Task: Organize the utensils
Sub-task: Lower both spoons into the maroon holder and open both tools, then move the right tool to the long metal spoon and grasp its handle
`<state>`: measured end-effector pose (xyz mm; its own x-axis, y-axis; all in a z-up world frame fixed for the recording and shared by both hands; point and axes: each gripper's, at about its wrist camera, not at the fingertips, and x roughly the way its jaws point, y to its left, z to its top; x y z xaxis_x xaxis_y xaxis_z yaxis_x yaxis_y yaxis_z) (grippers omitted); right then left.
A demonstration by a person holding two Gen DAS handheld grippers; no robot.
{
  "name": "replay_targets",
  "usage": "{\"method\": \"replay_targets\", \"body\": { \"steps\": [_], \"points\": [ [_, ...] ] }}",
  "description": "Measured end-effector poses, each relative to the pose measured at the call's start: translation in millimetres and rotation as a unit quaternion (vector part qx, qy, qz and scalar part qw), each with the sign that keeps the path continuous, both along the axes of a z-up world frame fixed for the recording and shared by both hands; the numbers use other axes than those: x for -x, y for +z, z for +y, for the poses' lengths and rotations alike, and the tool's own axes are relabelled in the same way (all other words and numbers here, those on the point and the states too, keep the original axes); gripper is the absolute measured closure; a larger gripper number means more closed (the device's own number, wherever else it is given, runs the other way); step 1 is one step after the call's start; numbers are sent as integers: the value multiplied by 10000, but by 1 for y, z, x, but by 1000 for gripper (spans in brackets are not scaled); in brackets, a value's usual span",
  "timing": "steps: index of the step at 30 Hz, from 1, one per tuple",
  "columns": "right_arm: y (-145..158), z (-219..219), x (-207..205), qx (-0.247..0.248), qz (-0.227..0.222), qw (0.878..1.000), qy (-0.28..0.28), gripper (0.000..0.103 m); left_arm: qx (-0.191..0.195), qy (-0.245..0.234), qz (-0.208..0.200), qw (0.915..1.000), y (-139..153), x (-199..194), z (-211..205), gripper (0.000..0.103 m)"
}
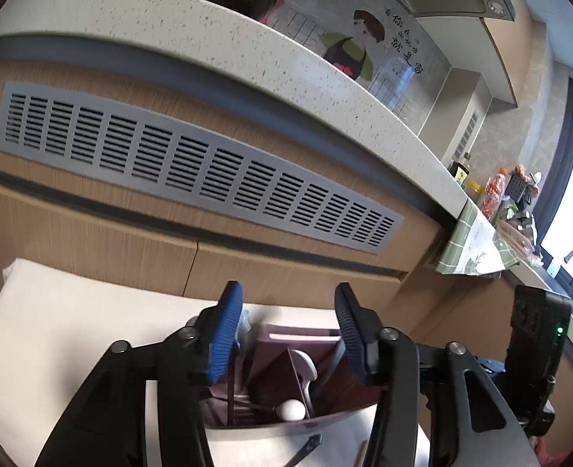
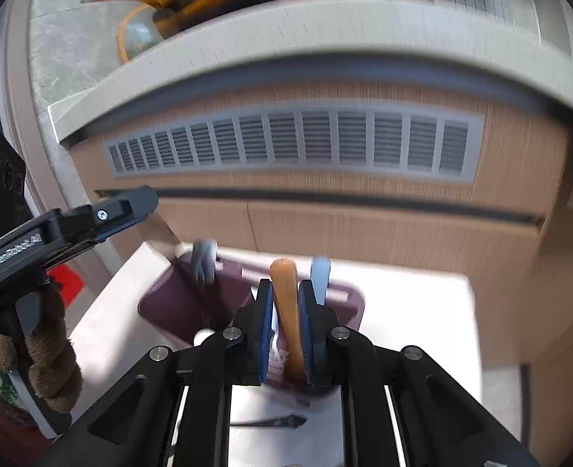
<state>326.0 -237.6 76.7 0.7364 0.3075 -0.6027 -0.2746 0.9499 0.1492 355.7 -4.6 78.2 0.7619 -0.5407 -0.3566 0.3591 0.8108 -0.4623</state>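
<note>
A dark maroon utensil holder (image 1: 337, 414) with inner dividers stands on a white table (image 1: 72, 311); a white spoon (image 1: 304, 369) rests in it. My left gripper (image 1: 290, 299) is open and empty, its blue pads above the holder's rim. In the right wrist view my right gripper (image 2: 286, 288) is shut on an orange utensil handle (image 2: 286, 311), held upright over the holder (image 2: 177, 307). A pale blue handle (image 2: 319, 278) and a grey handle (image 2: 204, 258) stick up from the holder. The left gripper (image 2: 130, 204) shows at the left edge.
A wooden cabinet front with a grey vent grille (image 1: 193, 167) stands just behind the table, under a speckled countertop (image 1: 216, 35). A dark utensil (image 2: 278, 422) lies on the table in front of the holder. Bottles and packets (image 1: 500, 194) crowd the counter at right.
</note>
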Motion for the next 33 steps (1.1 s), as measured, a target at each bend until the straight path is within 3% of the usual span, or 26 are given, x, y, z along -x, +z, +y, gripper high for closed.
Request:
{"method": "replay_targets", "body": {
  "steps": [9,13,18,22,24,29,33],
  "points": [
    [-3,-14,33,-75,-212,9997,55,83,107,376,-44,9992,-5,33,24,46],
    [-10,-6,54,-5,-162,9990,420,81,-30,474,191,9987,-22,55,34,46],
    [-50,15,68,485,326,9942,901,81,-441,223,693,9964,-55,71,33,46],
    [-96,15,62,604,1055,9884,908,81,-787,31,1148,9903,-88,76,28,46],
    [-112,10,60,793,1171,9871,752,81,-874,-5,1383,9865,-103,79,27,46],
    [-128,-15,57,886,1492,9840,408,81,-1153,-225,1684,9787,-124,94,18,46],
    [-132,-29,69,877,1599,9824,404,80,-1165,-144,1824,9762,-131,106,16,46]
  ]
}}
